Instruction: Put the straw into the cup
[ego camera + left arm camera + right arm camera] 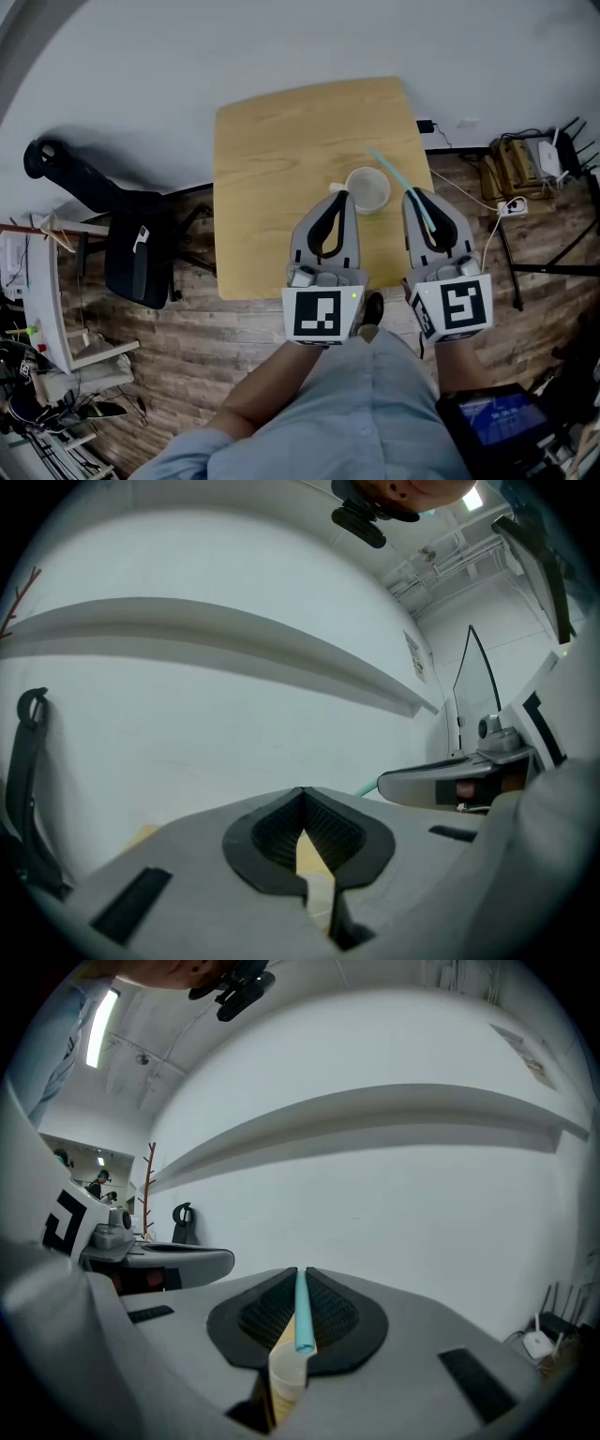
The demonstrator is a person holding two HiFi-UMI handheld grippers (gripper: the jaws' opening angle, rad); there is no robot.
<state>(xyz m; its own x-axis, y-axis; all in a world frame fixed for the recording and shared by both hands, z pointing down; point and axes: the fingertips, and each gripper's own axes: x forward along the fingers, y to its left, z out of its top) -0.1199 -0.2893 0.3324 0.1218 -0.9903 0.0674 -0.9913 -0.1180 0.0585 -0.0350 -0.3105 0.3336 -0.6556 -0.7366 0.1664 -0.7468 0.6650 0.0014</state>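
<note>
A white paper cup [367,189] stands upright on the wooden table [281,159], toward its right front. My right gripper [413,194] is shut on a pale teal straw [398,178], which slants up and left over the cup's right side. In the right gripper view the straw [302,1312] lies pinched between the pads, with the cup [285,1380] below them. My left gripper [340,193] is shut with nothing in it, its tip next to the cup's left rim. In the left gripper view its pads [323,832] frame only a strip of table.
A black office chair [131,239] stands left of the table on the plank floor. Cables, a power strip and a router [530,164] lie to the right. A white rack [42,300] is at far left, and a lit screen [502,417] at bottom right.
</note>
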